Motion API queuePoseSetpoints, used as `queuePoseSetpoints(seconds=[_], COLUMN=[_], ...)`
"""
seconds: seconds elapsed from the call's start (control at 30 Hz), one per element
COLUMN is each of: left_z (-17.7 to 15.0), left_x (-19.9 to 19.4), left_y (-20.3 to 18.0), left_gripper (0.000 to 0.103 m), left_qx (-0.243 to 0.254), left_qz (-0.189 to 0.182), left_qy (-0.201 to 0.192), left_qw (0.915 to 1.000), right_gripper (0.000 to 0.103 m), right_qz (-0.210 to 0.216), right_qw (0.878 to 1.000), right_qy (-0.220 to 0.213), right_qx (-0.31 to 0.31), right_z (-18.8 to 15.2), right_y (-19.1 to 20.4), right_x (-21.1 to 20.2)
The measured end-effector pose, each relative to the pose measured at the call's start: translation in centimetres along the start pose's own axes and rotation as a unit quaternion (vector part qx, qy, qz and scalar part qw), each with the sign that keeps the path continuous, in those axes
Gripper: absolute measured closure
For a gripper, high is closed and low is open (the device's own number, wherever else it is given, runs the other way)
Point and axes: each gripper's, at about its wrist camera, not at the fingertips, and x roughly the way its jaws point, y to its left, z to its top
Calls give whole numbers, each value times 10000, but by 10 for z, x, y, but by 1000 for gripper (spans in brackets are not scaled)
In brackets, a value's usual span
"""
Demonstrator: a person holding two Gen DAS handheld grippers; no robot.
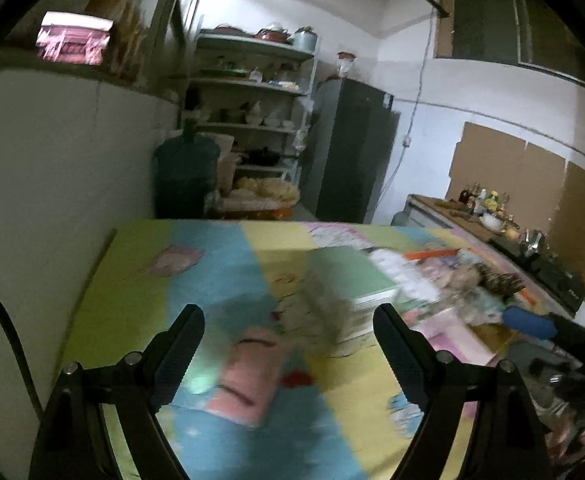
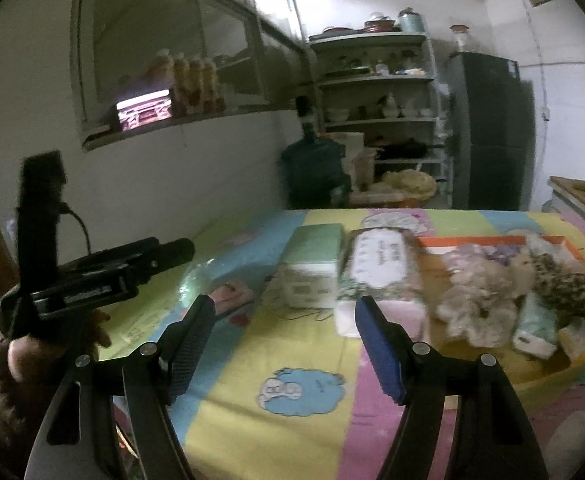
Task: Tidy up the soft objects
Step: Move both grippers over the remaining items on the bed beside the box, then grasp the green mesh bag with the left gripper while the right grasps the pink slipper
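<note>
Over the striped cloth [image 2: 312, 432], both tools gaping and empty (left [image 1: 288, 330], right [image 2: 284, 320]), plush heap [image 2: 492, 296] blurred

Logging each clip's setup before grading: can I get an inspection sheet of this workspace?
Surface: table under a colourful cartoon cloth.
Job's things: green tissue pack, patterned tissue pack, plush toys in an orange-rimmed tray.
Clutter: nothing seen beyond these.
Grippers: left gripper open, empty; right gripper open, empty.
Cables: black cable on the left gripper's handle.
Surroundings: shelf rack, water jug, dark fridge.
</note>
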Motion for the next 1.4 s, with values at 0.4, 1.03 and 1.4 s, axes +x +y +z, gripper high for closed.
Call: queuePoseSetpoints(seconds=[0.4,1.03,1.4], left_z=[-17,-24,-26], left_x=[62,36,-42], left_y=[46,57,48], left_gripper=[23,60,60], left_qx=[-299,-674,-649], left_qz=[-363,387,857], left_qy=[923,464,-718], left_qw=[9946,9959,9916], right_gripper=[29,29,29], right_qz=[344,887,690], right_qw=[9985,9906,9776], right_qy=[387,1004,1683], right_qx=[-167,277,1059], right_z=[-12,-14,-12], right_y=[27,35,58], right_x=[42,106,184])
